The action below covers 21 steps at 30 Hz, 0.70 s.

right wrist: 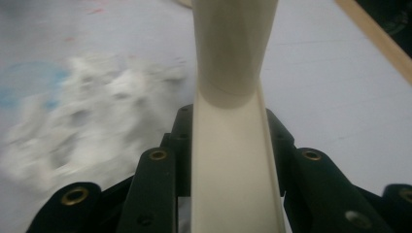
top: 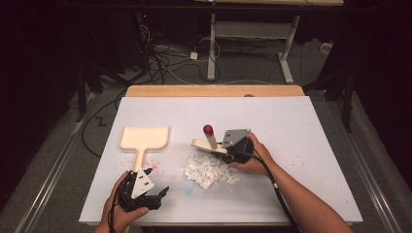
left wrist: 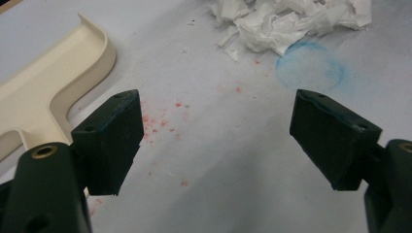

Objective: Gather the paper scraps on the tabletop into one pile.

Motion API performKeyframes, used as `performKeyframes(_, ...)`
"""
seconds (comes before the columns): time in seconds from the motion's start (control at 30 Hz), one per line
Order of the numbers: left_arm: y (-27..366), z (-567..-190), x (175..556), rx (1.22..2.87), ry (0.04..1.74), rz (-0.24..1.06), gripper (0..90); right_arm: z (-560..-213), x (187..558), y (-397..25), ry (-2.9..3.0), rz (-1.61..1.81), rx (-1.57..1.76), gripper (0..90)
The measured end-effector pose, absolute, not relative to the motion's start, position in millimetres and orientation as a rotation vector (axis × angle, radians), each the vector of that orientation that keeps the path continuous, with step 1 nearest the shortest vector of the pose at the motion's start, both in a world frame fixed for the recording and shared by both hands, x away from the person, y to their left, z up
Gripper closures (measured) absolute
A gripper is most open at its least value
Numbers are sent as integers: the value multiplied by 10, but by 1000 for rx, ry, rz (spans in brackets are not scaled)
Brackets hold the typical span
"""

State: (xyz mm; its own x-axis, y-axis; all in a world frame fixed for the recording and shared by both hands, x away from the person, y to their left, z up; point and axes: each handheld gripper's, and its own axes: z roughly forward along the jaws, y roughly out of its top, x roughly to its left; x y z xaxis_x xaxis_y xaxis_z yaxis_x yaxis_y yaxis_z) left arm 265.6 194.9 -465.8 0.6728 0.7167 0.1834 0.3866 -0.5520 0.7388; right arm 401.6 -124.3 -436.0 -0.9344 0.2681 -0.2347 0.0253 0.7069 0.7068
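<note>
A pile of torn white paper scraps (top: 209, 170) (left wrist: 286, 22) (right wrist: 97, 111) lies mid-table. At its far edge my right gripper (top: 227, 148) (right wrist: 228, 121) is shut on the flat cream handle of a small sweeping tool (top: 201, 144) (right wrist: 233, 165), which has a red-knobbed peg (top: 209, 131) standing up from it. To the left lies a cream dustpan (top: 144, 137) (left wrist: 43, 92), handle toward the person. My left gripper (top: 163, 191) (left wrist: 218, 121) hovers open near the front edge, just right of that handle, with nothing between its fingers.
A faint blue ring mark (top: 188, 186) (left wrist: 311, 65) and red specks (left wrist: 160, 124) stain the white tabletop (top: 291, 126). A wooden strip (top: 214, 91) runs along the far edge. Beyond it are cables and a desk frame on the floor.
</note>
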Motion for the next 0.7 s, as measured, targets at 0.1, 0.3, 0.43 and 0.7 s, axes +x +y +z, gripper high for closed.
performKeyframes(0.1,1934,-4664,2666,2220,839,618,190,-4335,3881,-1325,2614,1119,212,679)
performKeyframes(0.3,1896,-4680,2670,2227,831,618,190,-4211,3722,-1480,2487,1132,288,680)
performKeyframes(0.43,1899,-4684,2671,2230,838,616,190,-4085,3666,-1634,2414,1211,348,680)
performKeyframes(0.7,1901,-4677,2660,2232,826,641,190,-3952,3311,-2200,2409,1166,454,680)
